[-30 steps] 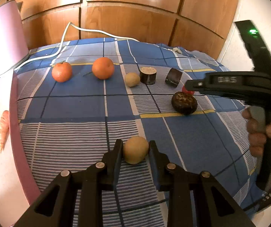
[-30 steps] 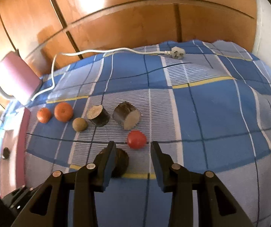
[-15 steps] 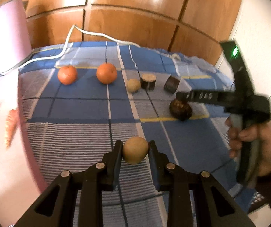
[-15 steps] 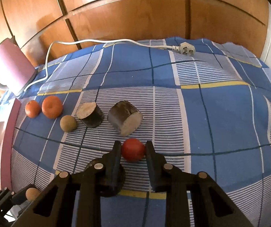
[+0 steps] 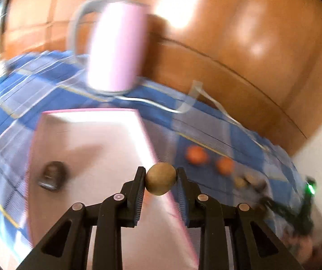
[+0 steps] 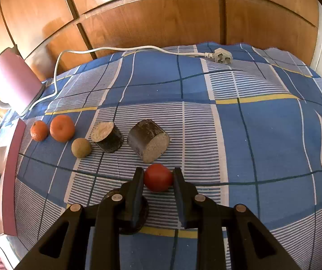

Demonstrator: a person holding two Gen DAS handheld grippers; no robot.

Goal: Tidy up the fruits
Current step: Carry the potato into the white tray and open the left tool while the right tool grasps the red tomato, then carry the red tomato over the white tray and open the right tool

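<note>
Fruit sorting under way on a blue checked cloth (image 6: 262, 135) spread before wooden panels. We saw the left gripper (image 5: 160, 178) pinching a small tan round fruit (image 5: 160, 178) between its jaws, lifted clear of the cloth and hanging over the edge of a pink tray (image 5: 89, 139); that view was badly smeared by motion. On the tray lay a small dark object (image 5: 52, 175) we could not identify. A pink kettle (image 5: 117, 47) stood beyond the tray, its white cord (image 6: 125, 50) running across the cloth to a plug (image 6: 222, 57).

We saw the right gripper (image 6: 158, 180) with its jaws pressed onto a red fruit (image 6: 158, 180), which sat low at the cloth; whether it still rested there we could not tell. A dark round fruit (image 6: 136, 216) lay just beside it, mostly hidden under the left-hand jaw. Farther back, in a loose row, lay two oranges (image 6: 62, 127) side by side, a second tan fruit (image 6: 81, 147) and two dark cut cylinders (image 6: 148, 140) with pale ends, the nearer one just behind the red fruit. The row sat near the tray's rim, well apart from the plug.
</note>
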